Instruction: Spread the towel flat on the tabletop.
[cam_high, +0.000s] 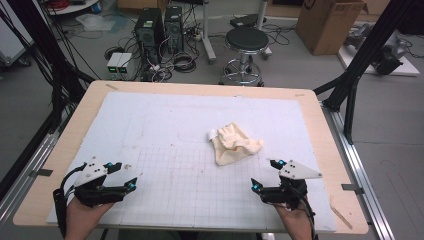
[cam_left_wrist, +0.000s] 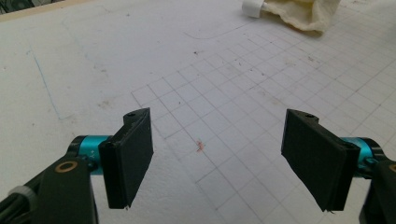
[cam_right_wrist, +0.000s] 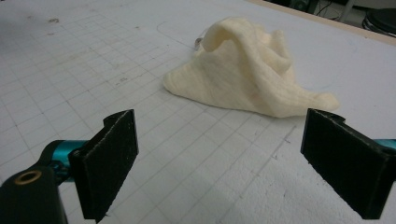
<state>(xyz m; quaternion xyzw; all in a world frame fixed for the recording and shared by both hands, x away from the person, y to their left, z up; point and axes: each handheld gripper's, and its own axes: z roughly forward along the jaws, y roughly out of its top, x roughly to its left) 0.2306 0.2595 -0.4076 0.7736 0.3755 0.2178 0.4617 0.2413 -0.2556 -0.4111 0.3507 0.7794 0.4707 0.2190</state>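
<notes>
The crumpled cream cloth sits just far-left of the right gripper (the nearer one), both grippers' jaws wide and empty.

Both hands come in at the near edge of the table, the left tool and right tool held low over it, well apart, each with jaws spread wide and nothing between them.
</notes>
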